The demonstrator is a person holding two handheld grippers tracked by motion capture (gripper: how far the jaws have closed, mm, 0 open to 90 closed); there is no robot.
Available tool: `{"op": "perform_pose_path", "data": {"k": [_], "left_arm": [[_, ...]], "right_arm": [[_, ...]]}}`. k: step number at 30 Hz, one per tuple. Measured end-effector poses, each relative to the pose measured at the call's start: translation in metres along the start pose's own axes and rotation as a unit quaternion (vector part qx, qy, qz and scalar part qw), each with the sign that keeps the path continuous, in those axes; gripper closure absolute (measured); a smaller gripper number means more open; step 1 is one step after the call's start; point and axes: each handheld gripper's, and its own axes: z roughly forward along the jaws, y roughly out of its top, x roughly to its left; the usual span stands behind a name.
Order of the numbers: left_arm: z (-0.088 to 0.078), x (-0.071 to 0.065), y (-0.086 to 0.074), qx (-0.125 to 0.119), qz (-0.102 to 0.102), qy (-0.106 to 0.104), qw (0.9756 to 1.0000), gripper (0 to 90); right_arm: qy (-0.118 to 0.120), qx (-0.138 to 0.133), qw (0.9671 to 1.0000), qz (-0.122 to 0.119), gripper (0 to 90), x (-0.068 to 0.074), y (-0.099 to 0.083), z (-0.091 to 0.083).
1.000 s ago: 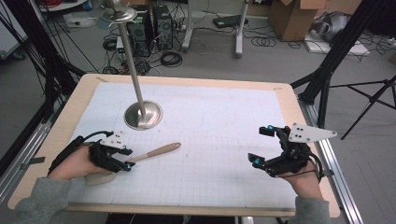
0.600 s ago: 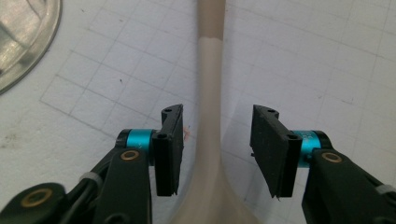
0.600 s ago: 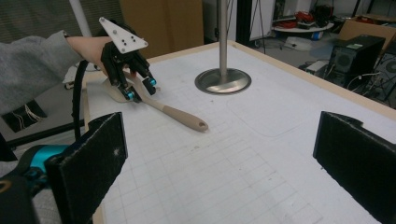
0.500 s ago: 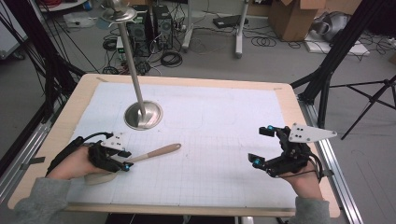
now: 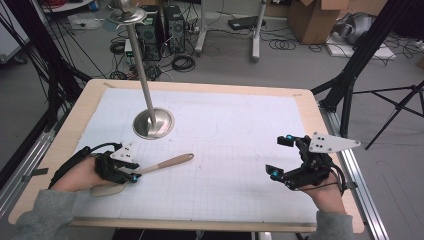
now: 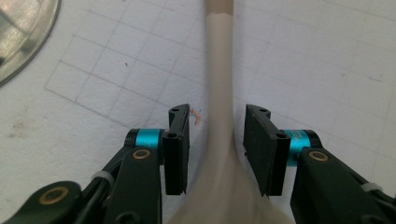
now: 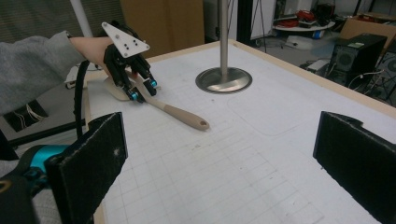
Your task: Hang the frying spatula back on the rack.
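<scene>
L gripper [image 6: 217, 149]: I see jaws just closing, narrow gap, not yet pinching | spatula [image 6: 219, 112]: neck between L fingers [image 6: 177, 149], flat on mat | R gripper [image 7: 219, 158]: jaws wide, nothing between, well apart from spatula

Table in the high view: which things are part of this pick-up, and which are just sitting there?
In the job:
spatula, its neck between the jaws, gaps either side
left gripper, jaws just been closing

Lying about:
metal stand
right gripper, open, holding nothing
</scene>
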Motion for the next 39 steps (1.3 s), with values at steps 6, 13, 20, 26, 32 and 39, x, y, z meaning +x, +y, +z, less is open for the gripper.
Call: {"op": "perform_pose_path", "data": {"k": [6, 13, 20, 26, 32, 39], "left_arm": [[0.0010, 0.0021, 0.0005, 0.001, -0.003, -0.016, 0.9999, 67.5], [0.0021, 0.0050, 0.0014, 0.000, -0.010, -0.022, 0.9997, 67.3], [0.0033, 0.0052, 0.0038, 0.002, -0.024, -0.019, 0.9995, 75.0], [0.0034, 0.0039, 0.0035, -0.001, -0.027, -0.015, 0.9995, 75.9], [0.0030, 0.0038, 0.0035, -0.001, -0.024, -0.014, 0.9996, 76.4], [0.0008, 0.0059, 0.0016, -0.013, -0.025, -0.005, 0.9996, 76.5]], "right_arm": [[0.000, 0.000, 1.0000, 0.000, 1.8, 0.0005, 0.0002, 0.0006], [0.000, 0.000, 1.0000, -0.002, 1.8, 0.0005, 0.0002, 0.0006], [0.001, 0.003, 1.0000, 0.002, 1.8, 0.0004, -0.0009, 0.0010], [0.001, 0.006, 1.0000, 0.001, 1.8, 0.0000, -0.0012, 0.0014], [0.002, 0.009, 1.0000, 0.000, 1.8, 0.0000, -0.0014, 0.0026], [0.002, 0.009, 1.0000, 0.003, 1.8, -0.0009, -0.0020, 0.0022]]}}
